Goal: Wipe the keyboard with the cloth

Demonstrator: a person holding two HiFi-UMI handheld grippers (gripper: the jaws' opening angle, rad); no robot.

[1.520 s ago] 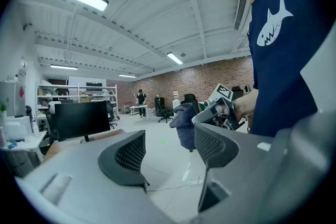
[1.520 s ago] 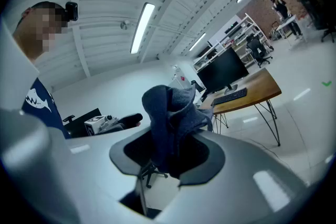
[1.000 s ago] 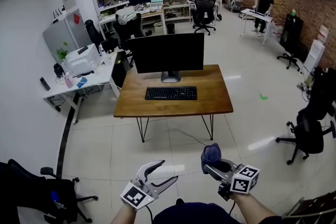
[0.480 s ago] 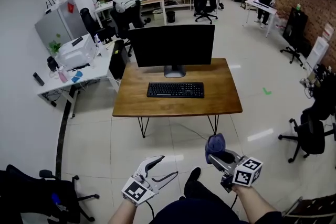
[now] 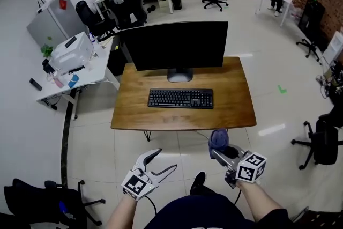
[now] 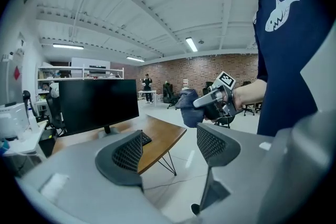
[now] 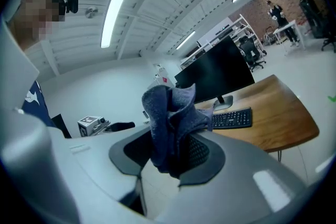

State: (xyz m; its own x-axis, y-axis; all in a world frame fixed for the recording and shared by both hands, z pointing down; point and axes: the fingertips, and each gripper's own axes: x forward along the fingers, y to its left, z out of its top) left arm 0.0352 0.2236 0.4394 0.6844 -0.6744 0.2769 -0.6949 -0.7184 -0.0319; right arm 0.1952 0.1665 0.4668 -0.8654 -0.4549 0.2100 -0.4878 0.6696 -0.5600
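**Head view with both gripper views.** I held both grippers low over the tiled floor, short of the wooden desk. The right gripper had its jaws clamped on a bunched dark-blue cloth. In the right gripper view its folds stood up from between the two pads. The left gripper had its jaws spread apart with nothing between them, only floor and the desk edge beyond. The black keyboard lay flat on the desk, just in front of the monitor stand, well apart from the cloth and both grippers
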